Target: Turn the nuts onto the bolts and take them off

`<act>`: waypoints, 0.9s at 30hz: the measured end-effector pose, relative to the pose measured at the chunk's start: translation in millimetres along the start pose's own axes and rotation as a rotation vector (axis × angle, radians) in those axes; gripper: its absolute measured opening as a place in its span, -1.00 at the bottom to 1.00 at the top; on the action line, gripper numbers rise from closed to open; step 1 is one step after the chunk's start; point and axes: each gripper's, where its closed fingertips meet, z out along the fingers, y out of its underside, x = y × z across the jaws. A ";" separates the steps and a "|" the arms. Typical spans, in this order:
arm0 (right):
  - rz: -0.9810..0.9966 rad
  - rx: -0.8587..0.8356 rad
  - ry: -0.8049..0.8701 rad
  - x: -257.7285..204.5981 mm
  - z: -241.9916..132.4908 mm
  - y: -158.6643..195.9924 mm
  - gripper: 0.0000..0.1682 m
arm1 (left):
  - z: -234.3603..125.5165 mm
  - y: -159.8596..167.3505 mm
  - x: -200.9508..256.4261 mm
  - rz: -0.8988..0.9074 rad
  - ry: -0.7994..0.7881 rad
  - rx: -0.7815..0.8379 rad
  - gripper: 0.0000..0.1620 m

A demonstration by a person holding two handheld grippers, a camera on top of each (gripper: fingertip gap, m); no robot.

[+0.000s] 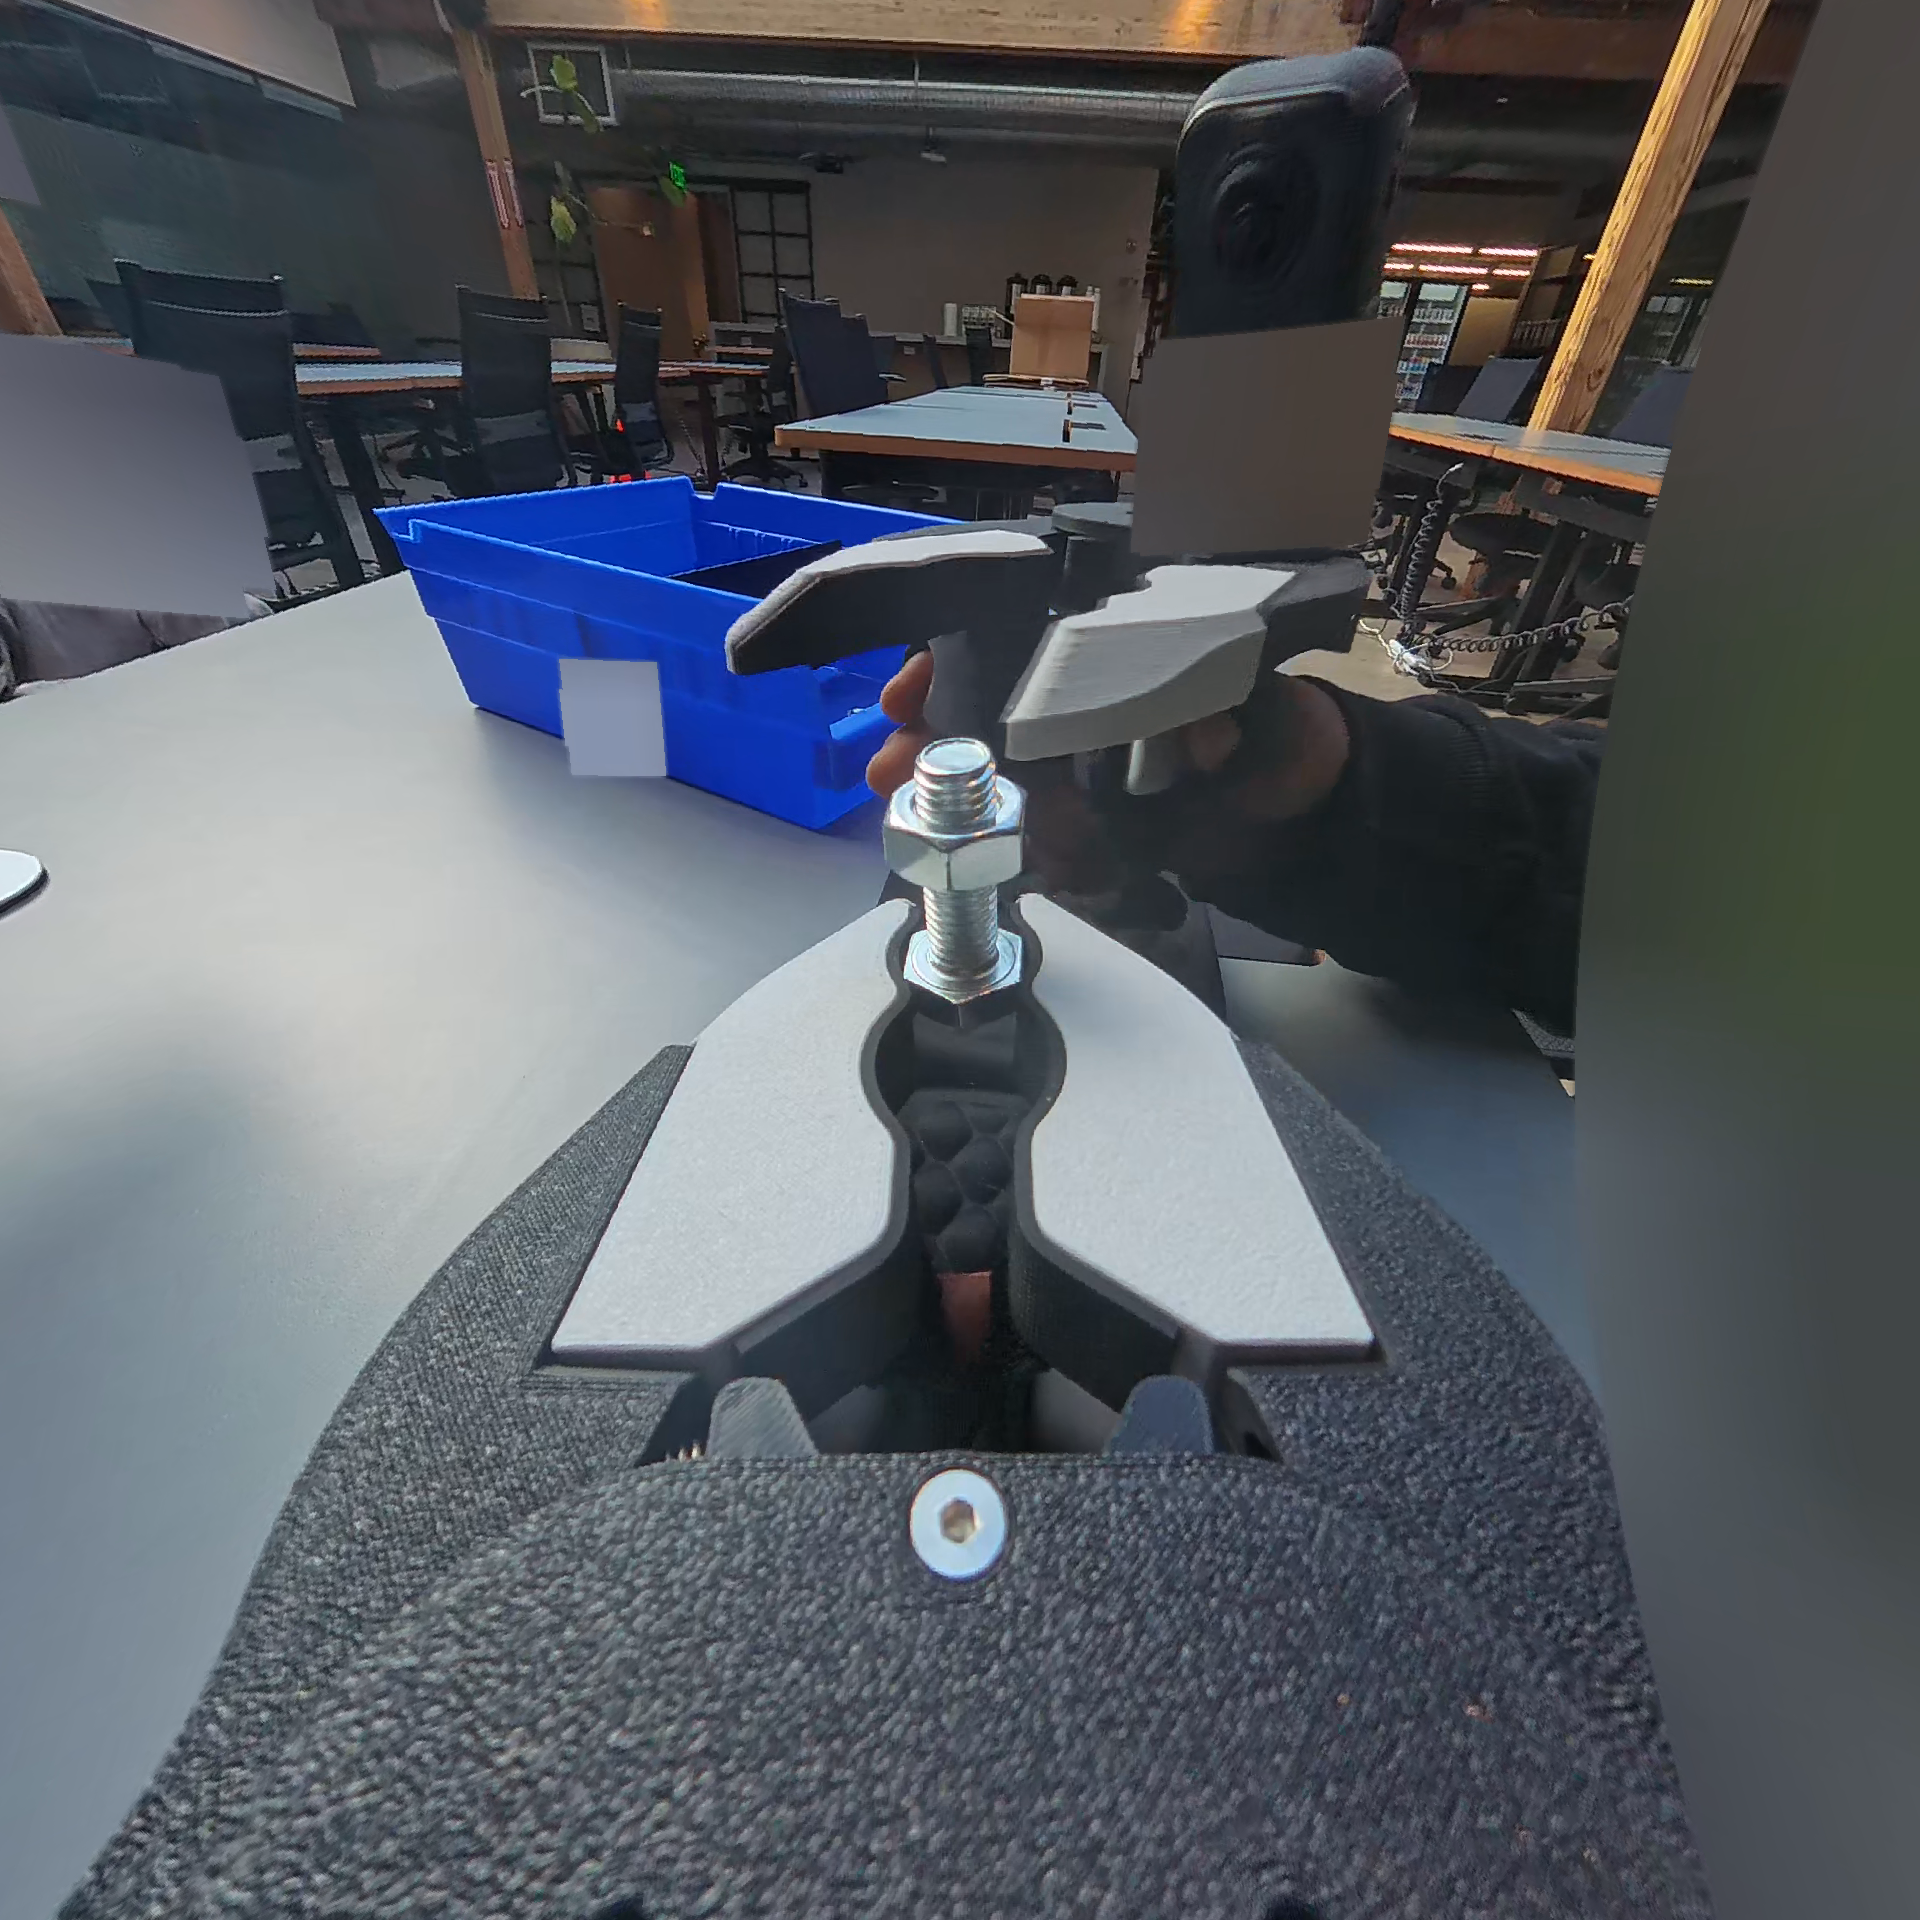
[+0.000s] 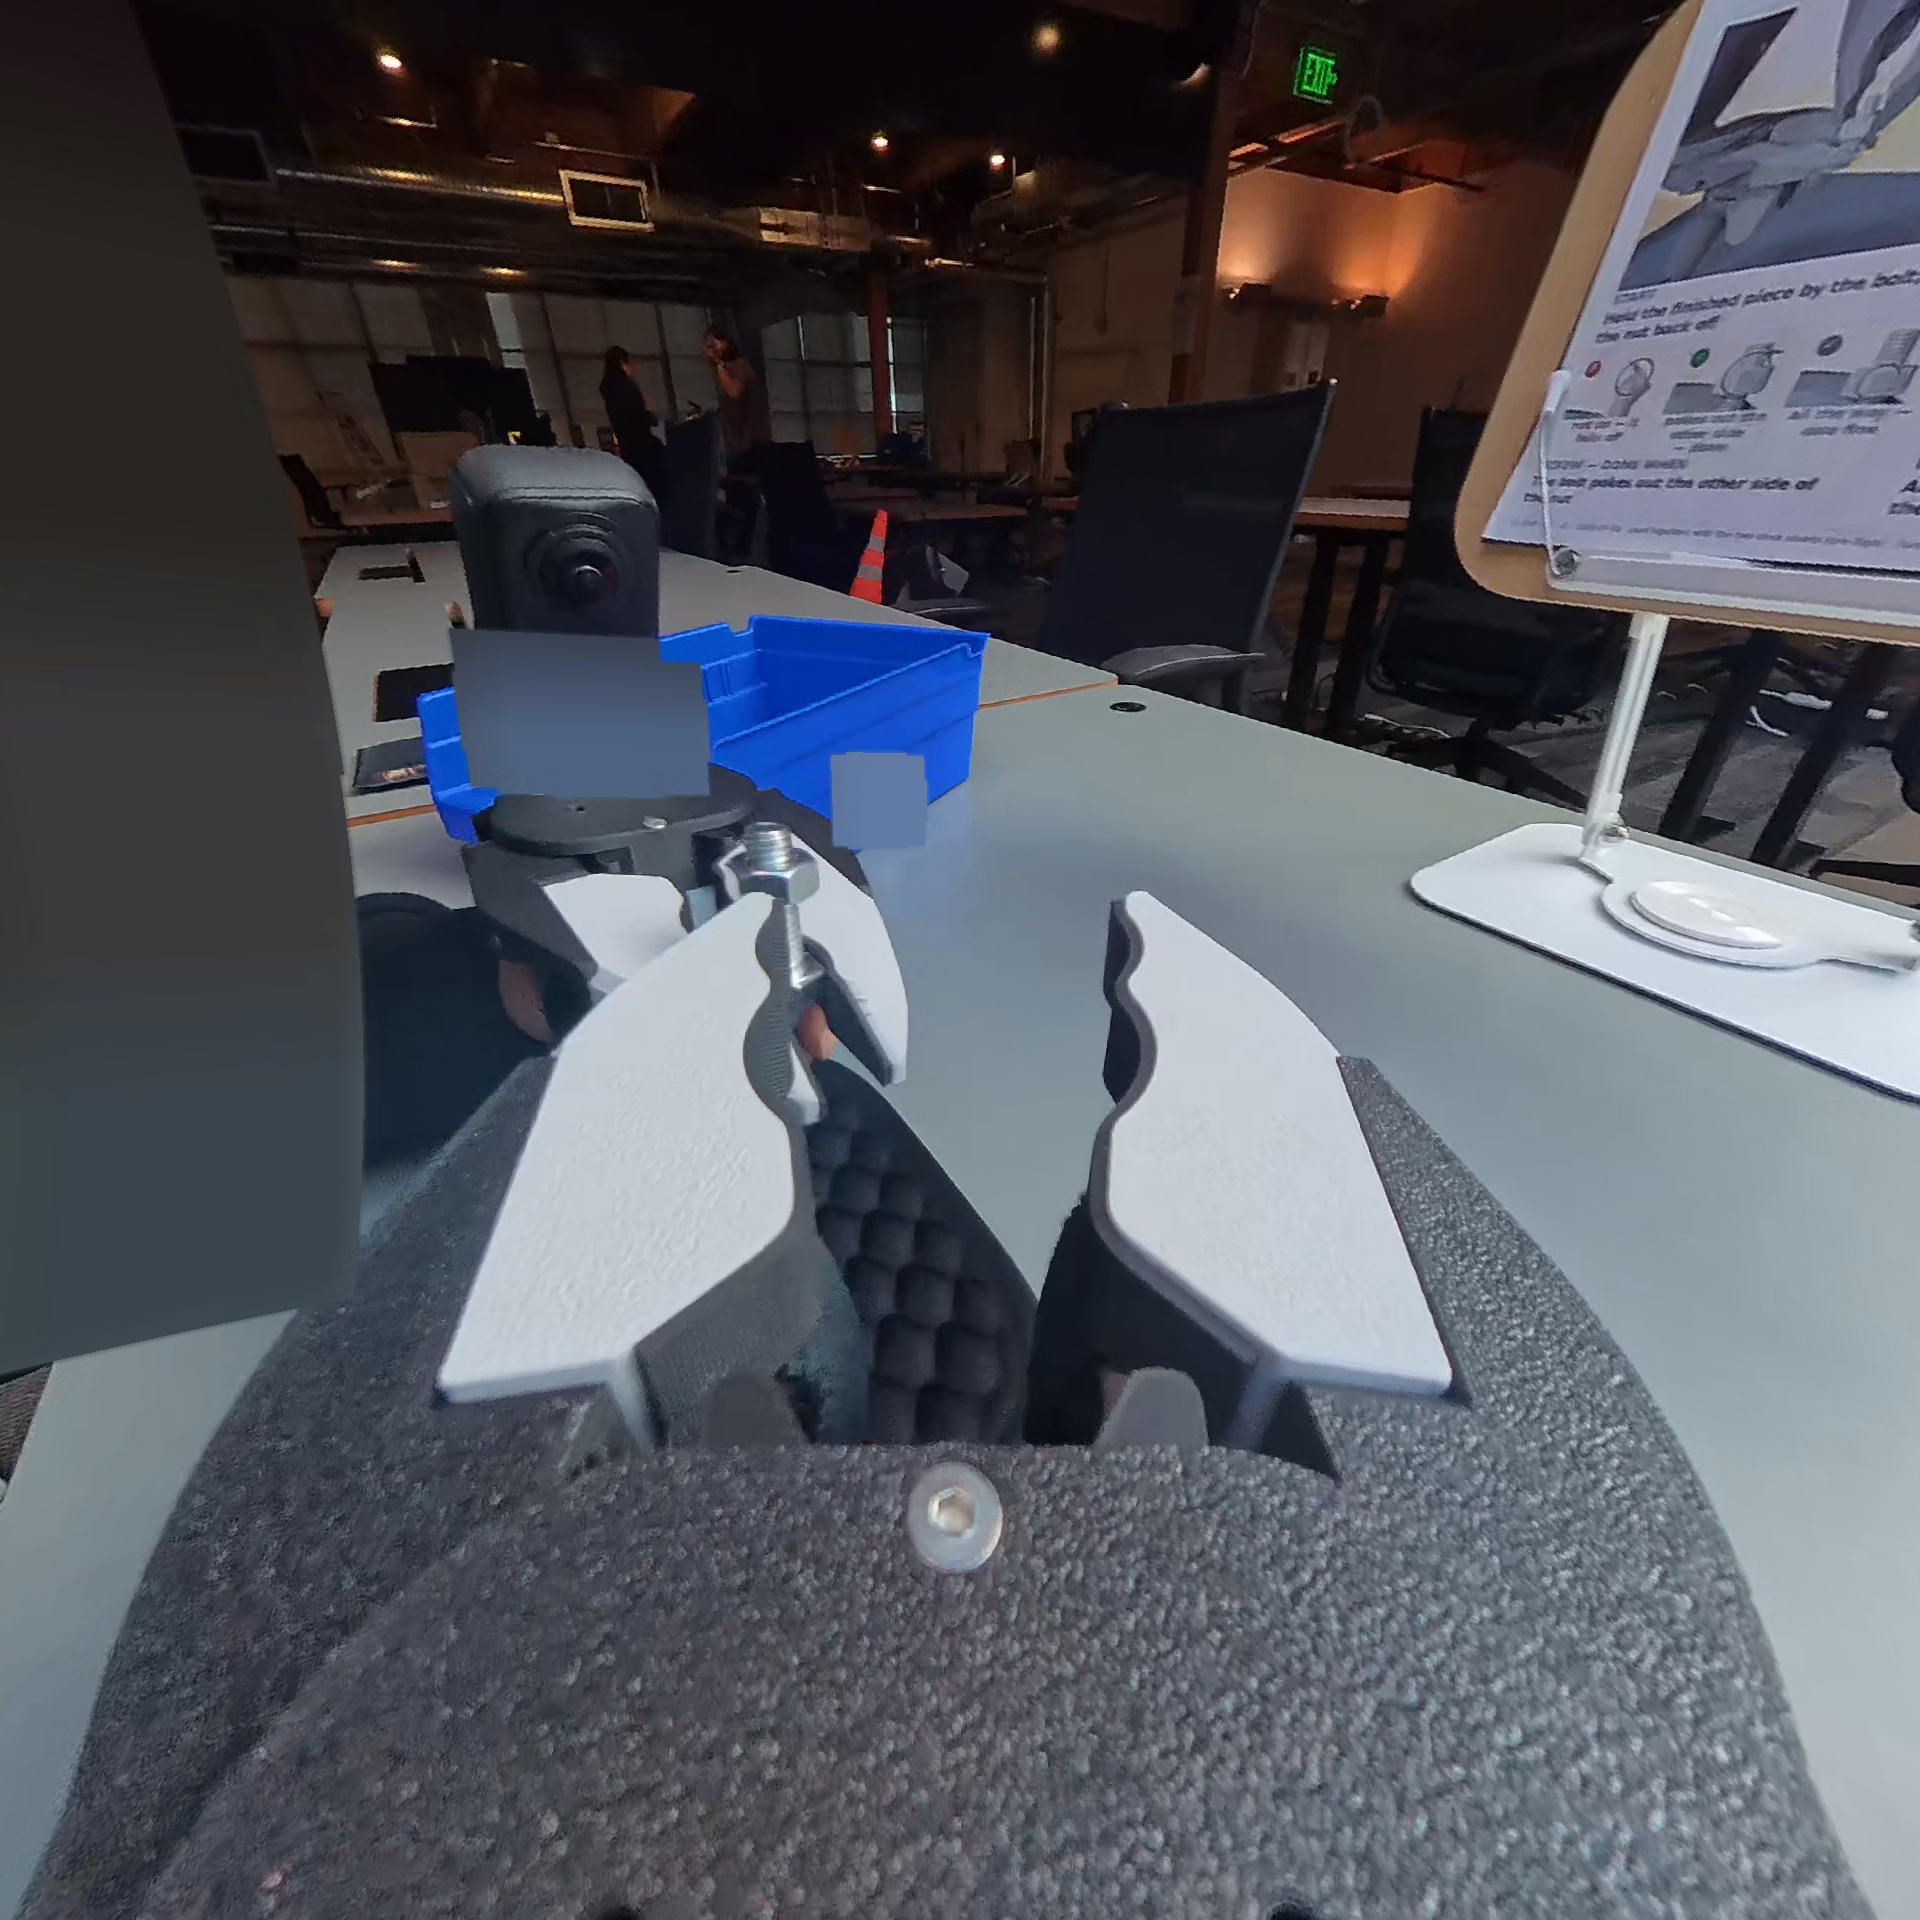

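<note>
Close wrist views facing each other over the table (image 1: 312,987), sharing the blue bin (image 1: 623,592).

Site was an open-plan office: rows of long desks (image 1: 956,421) and black mesh chairs (image 2: 1184,530) stood beyond the fingers, exposed ductwork (image 1: 894,99) overhead.

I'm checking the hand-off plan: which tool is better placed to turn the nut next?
The right tool, probably. It is open and empty, close beside the bolt. The left tool is shut on the bolt's lower end, holding it upright with the nut exposed near the top.
</note>
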 end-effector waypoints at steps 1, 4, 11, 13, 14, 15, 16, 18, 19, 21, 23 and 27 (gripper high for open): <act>0.000 0.005 -0.019 -4.6 3.0 -1.3 -0.27 | 0.0 0.1 0.1 0.001 -0.001 -0.001 -0.83; -0.019 -0.004 -0.050 -16.6 16.0 -1.9 -0.18 | 0.2 0.5 0.5 0.004 0.000 -0.004 -0.83; -0.065 -0.049 -0.037 -22.6 39.1 3.6 -0.18 | 0.4 0.6 1.3 0.009 0.002 -0.006 -0.83; -0.060 -0.060 -0.023 -18.7 37.4 5.9 -0.20 | 0.5 0.6 1.5 0.009 0.003 -0.006 -0.83; -0.061 -0.063 -0.016 -16.5 35.0 6.8 -0.19 | 0.4 0.5 1.6 0.010 0.003 -0.005 -0.83; -0.060 -0.060 -0.015 -15.1 31.7 6.3 -0.19 | 0.5 0.7 1.5 0.009 0.002 -0.007 -0.83; -0.058 -0.055 -0.011 -13.1 27.5 5.2 -0.18 | 0.6 0.7 1.4 0.008 0.001 -0.007 -0.83; -0.055 -0.044 -0.004 -8.6 17.9 3.3 -0.17 | 0.3 0.3 1.0 0.005 0.001 -0.004 -0.83; -0.051 -0.040 0.009 -4.8 13.0 2.5 -0.19 | 0.1 0.1 0.5 0.002 -0.001 -0.002 -0.83; -0.042 -0.027 0.057 6.5 3.0 1.0 -0.29 | -0.3 -0.4 0.6 0.001 0.001 0.002 -0.83; -0.015 -0.005 0.057 10.5 -3.2 -1.4 -0.29 | 0.0 -0.1 0.7 0.002 0.001 0.000 -0.83; 0.006 0.008 0.010 1.4 2.4 -3.0 -0.22 | 0.0 -0.1 0.7 0.003 0.001 0.000 -0.83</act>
